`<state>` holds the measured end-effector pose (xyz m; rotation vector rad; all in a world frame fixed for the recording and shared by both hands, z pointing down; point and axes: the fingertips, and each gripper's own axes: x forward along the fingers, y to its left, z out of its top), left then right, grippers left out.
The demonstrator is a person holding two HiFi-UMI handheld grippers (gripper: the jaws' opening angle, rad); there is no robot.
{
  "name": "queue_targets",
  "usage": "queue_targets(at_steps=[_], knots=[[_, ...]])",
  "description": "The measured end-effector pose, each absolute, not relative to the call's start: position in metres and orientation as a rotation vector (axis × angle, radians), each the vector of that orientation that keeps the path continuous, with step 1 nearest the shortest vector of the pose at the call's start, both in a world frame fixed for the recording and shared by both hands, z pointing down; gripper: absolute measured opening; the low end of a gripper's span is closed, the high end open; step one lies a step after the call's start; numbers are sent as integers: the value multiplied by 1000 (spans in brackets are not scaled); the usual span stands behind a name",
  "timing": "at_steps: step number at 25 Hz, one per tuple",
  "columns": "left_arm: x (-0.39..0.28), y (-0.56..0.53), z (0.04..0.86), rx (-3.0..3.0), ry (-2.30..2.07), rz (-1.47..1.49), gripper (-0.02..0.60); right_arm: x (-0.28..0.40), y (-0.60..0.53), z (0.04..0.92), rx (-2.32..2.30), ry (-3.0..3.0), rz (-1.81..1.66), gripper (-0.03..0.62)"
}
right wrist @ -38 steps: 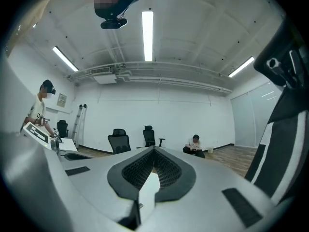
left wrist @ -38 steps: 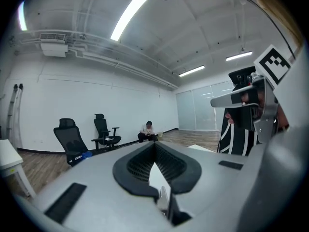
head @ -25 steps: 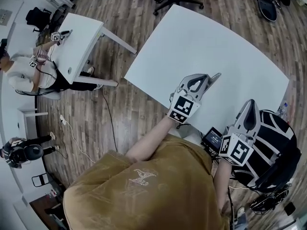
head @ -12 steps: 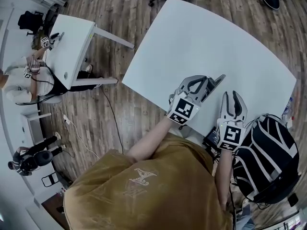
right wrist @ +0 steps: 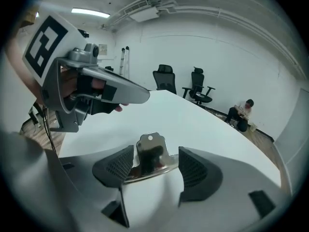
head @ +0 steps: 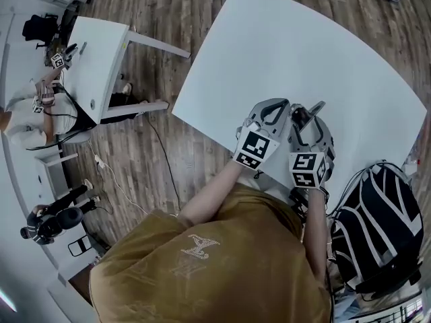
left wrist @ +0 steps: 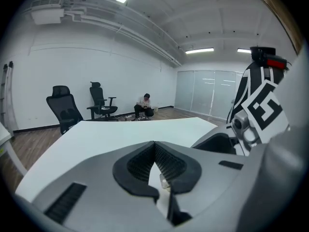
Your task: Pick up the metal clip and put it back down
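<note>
The shiny metal clip [right wrist: 152, 161], with a holed tab at its top, sits between the jaws of my right gripper [right wrist: 155, 167]. Those jaws are opening: the clip stays close to the left pad, and a gap shows at the right pad [right wrist: 193, 170]. In the head view the clip [head: 315, 105] pokes out past the right gripper [head: 310, 113] over the white table [head: 289, 52]. My left gripper [head: 285, 106] lies right beside it on the left. The left gripper [left wrist: 154, 151] is shut, its pads meeting, with nothing seen pinched between them.
A black-and-white backpack [head: 377, 221] stands at the table's near right corner. A second white table [head: 101, 59] with a seated person [head: 27, 120] is far left on the wooden floor. Office chairs [right wrist: 200, 91] and a person sitting on the floor [right wrist: 241, 114] are beyond the table.
My right gripper came from the near right table edge, leftward and forward, to sit beside the left gripper. Its jaws have spread. The left gripper has hardly moved.
</note>
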<state>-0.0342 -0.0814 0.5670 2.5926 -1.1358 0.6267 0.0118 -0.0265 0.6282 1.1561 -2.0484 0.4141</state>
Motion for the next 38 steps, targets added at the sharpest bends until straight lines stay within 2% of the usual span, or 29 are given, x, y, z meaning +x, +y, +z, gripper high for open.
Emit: queue_targets(at_steps=[3, 6, 25, 28, 38], knots=[[-35, -85, 569, 2581, -1129, 624, 6, 0, -33, 636, 1099, -2060, 409, 313], [-35, -89, 569, 2573, -1122, 616, 6, -6, -41, 642, 1050, -2064, 386, 333], [-30, -97, 586, 2533, -1036, 654, 6, -16, -52, 672, 770, -2053, 455, 330], [-32, -98, 590, 2524, -1033, 666, 6, -18, -50, 672, 734, -2064, 428, 313], [-34, -100, 590, 2515, -1045, 666, 6, -14, -47, 669, 751, -2047, 436, 305]])
